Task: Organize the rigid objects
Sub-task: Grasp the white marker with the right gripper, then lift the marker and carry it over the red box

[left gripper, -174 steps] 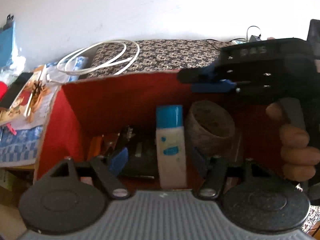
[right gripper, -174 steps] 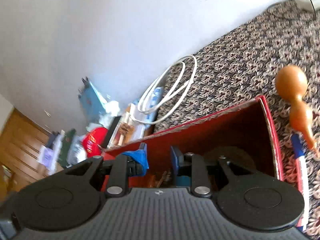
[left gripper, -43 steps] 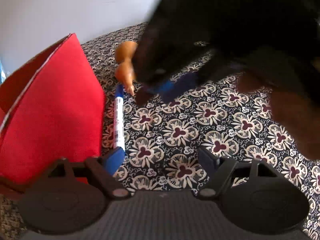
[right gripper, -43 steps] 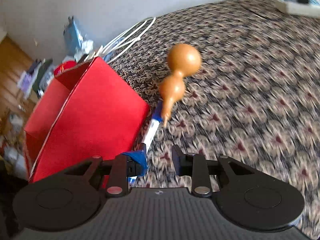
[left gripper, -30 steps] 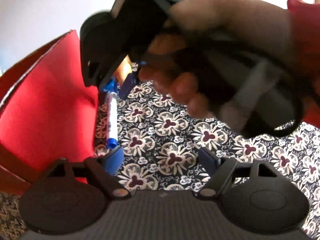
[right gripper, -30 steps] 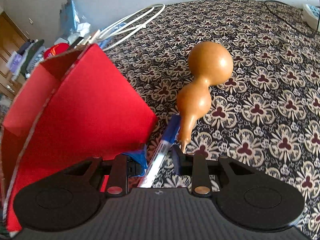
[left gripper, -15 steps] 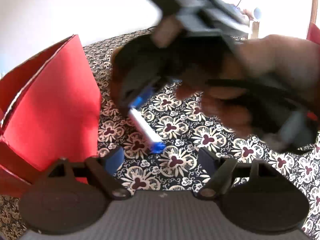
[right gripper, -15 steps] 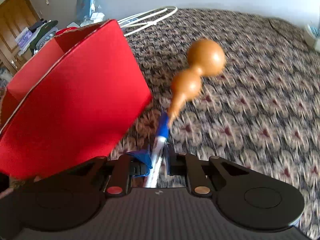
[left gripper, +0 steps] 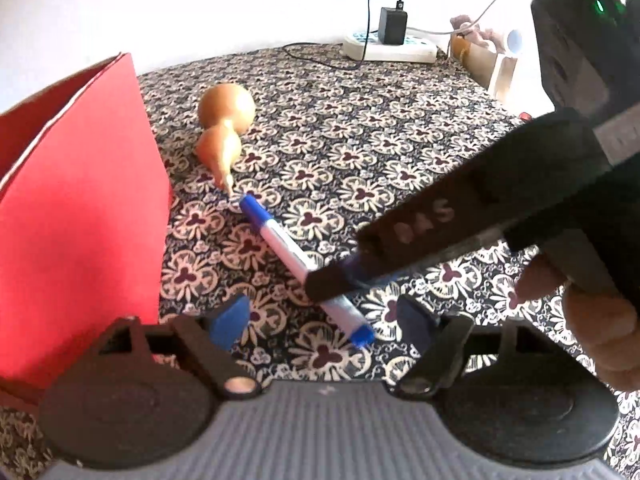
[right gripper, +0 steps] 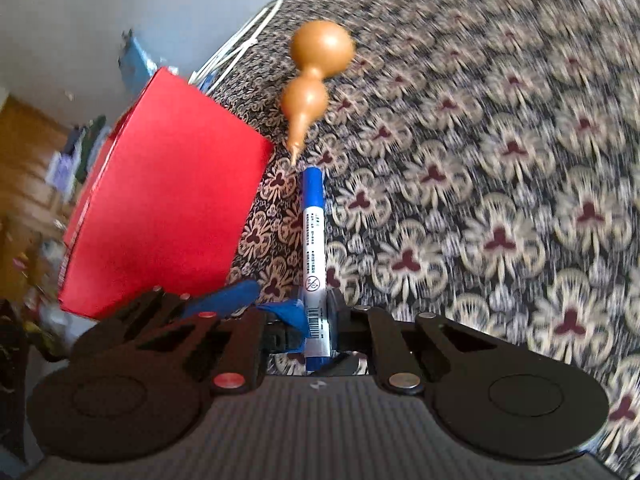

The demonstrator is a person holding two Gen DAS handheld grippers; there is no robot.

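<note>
Blue-capped white plastic marker [right gripper: 313, 256] pinched near its lower end in right gripper [right gripper: 316, 320], centre of the right wrist frame, beside red cardboard box [right gripper: 168, 220]. Tan wooden gourd [right gripper: 314, 80] lies above on patterned cloth [right gripper: 500, 200]. Left gripper [left gripper: 320, 318] spread wide, nothing between, bottom of the left wrist frame.

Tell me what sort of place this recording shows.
Probably a lived-in home room: a patterned cloth covers the surface, a power strip with a charger sits by the wall, and clutter lies on a wooden floor.
</note>
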